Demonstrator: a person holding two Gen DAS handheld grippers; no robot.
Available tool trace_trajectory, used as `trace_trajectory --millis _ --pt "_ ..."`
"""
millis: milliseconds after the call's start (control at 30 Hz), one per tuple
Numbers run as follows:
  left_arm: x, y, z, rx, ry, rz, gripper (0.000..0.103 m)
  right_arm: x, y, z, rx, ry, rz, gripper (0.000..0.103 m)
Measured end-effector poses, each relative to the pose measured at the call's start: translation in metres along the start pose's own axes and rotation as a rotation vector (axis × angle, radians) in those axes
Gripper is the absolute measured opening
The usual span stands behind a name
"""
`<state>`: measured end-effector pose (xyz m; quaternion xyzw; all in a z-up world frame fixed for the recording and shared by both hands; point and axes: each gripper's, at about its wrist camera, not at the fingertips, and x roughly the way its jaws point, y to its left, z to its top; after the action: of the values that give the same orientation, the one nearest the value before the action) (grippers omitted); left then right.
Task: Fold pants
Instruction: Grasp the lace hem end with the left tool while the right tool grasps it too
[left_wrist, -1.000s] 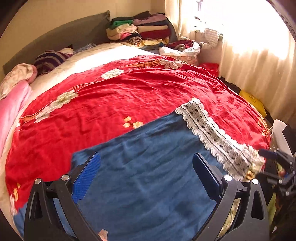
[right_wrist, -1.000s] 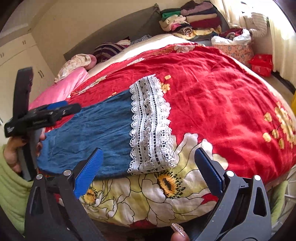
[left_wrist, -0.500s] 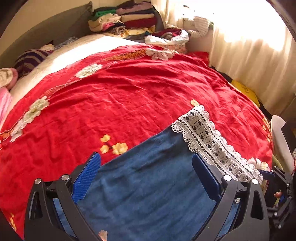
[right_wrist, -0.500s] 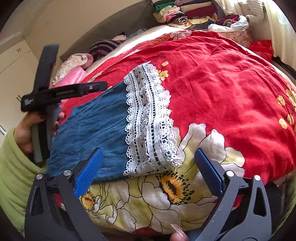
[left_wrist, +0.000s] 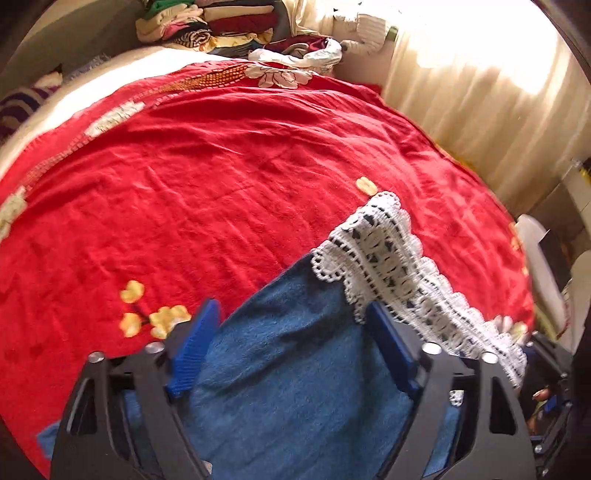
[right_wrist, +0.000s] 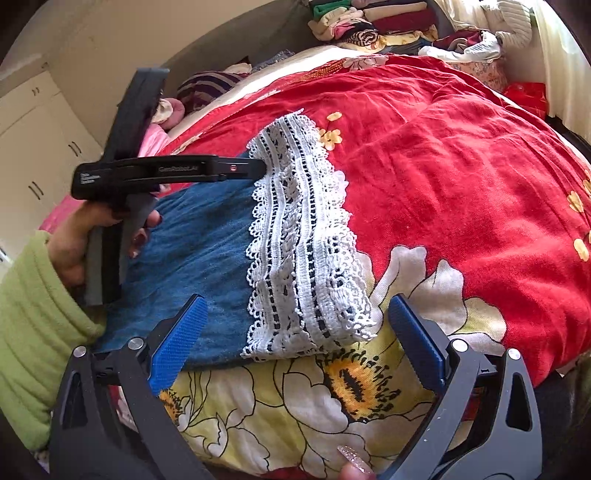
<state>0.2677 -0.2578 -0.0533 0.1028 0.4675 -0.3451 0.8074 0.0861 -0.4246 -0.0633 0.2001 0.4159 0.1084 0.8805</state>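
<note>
Pants (right_wrist: 199, 236) look soft and limp; we'd grip the lace hem (right_wrist: 303, 236) corners, both grippers' fingers (right_wrist: 177, 347) spread, holding nothing.

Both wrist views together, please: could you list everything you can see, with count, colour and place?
pants: one, blue with white lace hem, flat near the bed's front edge
bedspread: one, red with flowers, covering the bed
folded clothes: one pile, mixed colours, far corner
curtain: cream, right of bed
cupboards: cream, left wall
left claw: black with blue pads, open over the pants
right claw: same, open at the lace hem
left hand: green sleeve, holding the left claw
</note>
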Motion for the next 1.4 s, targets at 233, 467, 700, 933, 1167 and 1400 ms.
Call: trace_trajectory --millis 233,467,700,933,1167,1400 --pt "-0.002 -0.005 -0.002 0.005 -0.018 -0.049 0.037 0.001 0.002 0.001 -0.001 -0.018 0.044 0.060" --pt "-0.007 -0.008 -0.009 -0.018 -0.071 -0.050 0.019 0.002 -0.003 0.001 0.038 -0.024 0.134 0.025" --pt "-0.039 0.004 -0.015 -0.062 -0.145 -0.135 0.013 -0.011 0.024 0.004 -0.034 -0.062 0.172 0.023" --pt "-0.102 0.033 -0.036 -0.133 -0.285 -0.185 0.013 -0.025 0.080 0.013 -0.183 -0.089 0.212 0.023" --pt "-0.142 0.080 -0.079 -0.235 -0.320 -0.131 0.013 -0.002 0.167 0.008 -0.408 -0.025 0.264 0.023" --pt "-0.177 0.138 -0.148 -0.473 -0.349 -0.062 0.038 0.043 0.222 -0.035 -0.652 0.079 0.200 0.023"
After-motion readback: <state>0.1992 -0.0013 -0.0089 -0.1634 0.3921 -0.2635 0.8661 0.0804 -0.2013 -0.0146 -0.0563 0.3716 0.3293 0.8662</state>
